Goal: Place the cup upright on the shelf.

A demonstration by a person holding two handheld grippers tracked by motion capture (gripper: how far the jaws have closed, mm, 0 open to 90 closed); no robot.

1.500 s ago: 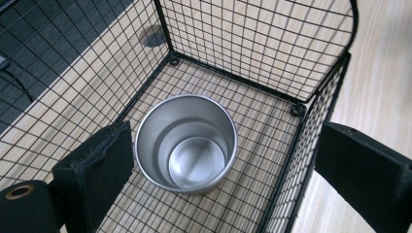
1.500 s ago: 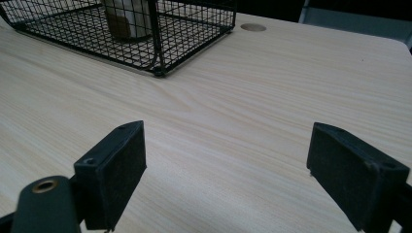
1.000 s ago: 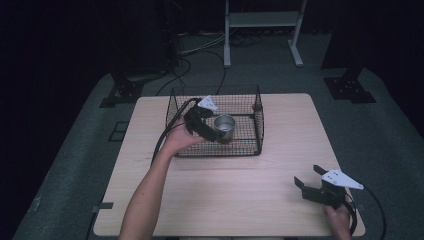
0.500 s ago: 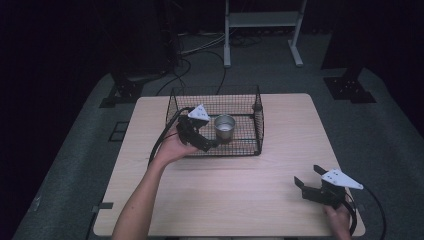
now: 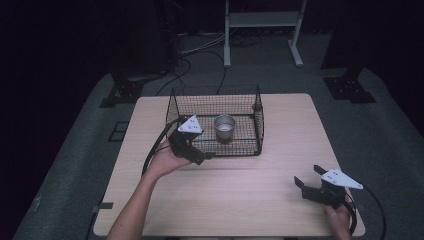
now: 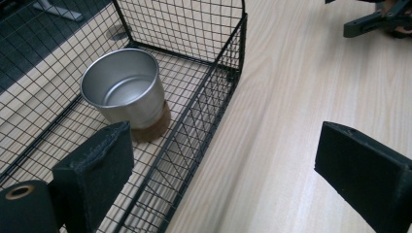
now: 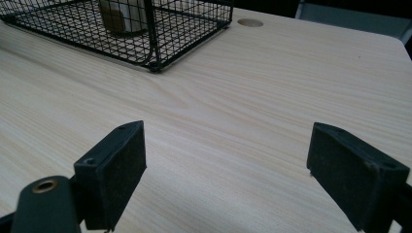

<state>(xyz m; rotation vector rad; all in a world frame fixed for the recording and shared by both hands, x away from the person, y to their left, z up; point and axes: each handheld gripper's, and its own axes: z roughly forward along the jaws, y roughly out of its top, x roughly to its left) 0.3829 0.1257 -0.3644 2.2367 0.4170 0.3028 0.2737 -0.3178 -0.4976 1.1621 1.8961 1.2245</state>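
Judging progress, I rate placement as done: the metal cup (image 5: 224,127) stands upright inside the wire basket (image 5: 258,120), at its middle. My left gripper (image 5: 202,156) sits at the basket's near left edge, jaws spread and empty. My right gripper (image 5: 308,181) rests near right, also spread. Only parking the left gripper remains.

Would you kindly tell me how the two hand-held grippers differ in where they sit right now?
The left hand-held gripper is raised at the black wire basket's near wall, by the shiny metal cup; the right hand-held gripper sits low at the wooden table's near right corner, far from both. Both are open and empty.
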